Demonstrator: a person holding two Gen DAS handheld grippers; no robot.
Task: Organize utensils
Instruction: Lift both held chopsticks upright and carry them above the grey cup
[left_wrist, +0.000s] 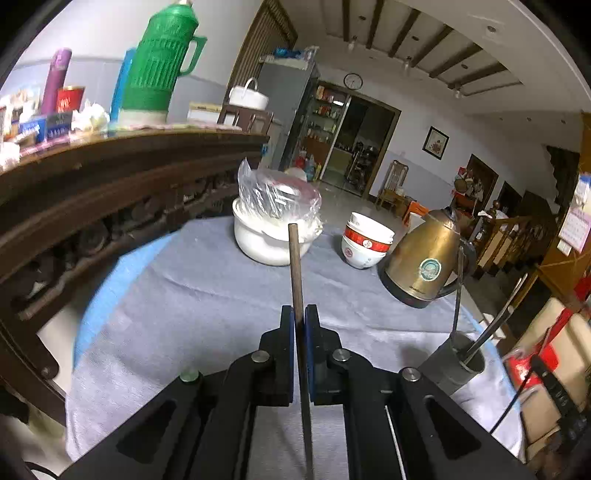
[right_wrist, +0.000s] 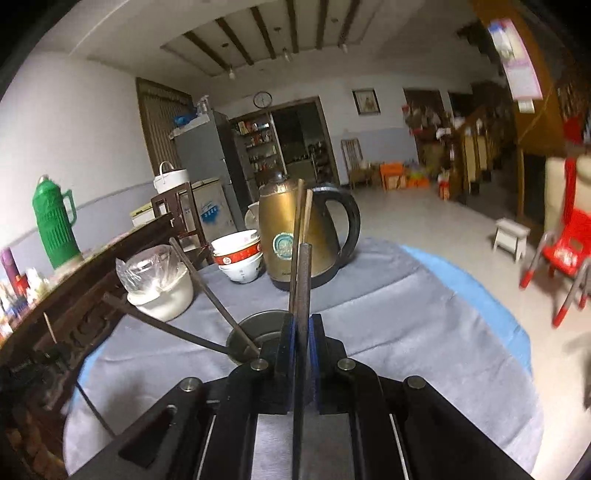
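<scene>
My left gripper (left_wrist: 299, 311) is shut on a brown chopstick (left_wrist: 296, 266), which sticks up past the pads above the grey tablecloth. A grey utensil cup (left_wrist: 456, 363) stands to its right and holds two thin sticks (left_wrist: 458, 291). In the right wrist view, my right gripper (right_wrist: 303, 318) is shut on a dark chopstick (right_wrist: 304, 280). It sits just behind the same utensil cup (right_wrist: 246, 334), where several chopsticks (right_wrist: 210, 291) lean out to the left and upward.
On the cloth-covered table (left_wrist: 192, 295) stand a brass-coloured kettle (left_wrist: 424, 258), stacked red-and-white bowls (left_wrist: 364, 240) and a white pot under a plastic bag (left_wrist: 271, 236). A dark carved wooden sideboard (left_wrist: 92, 192) with a green thermos (left_wrist: 157, 70) runs along the left.
</scene>
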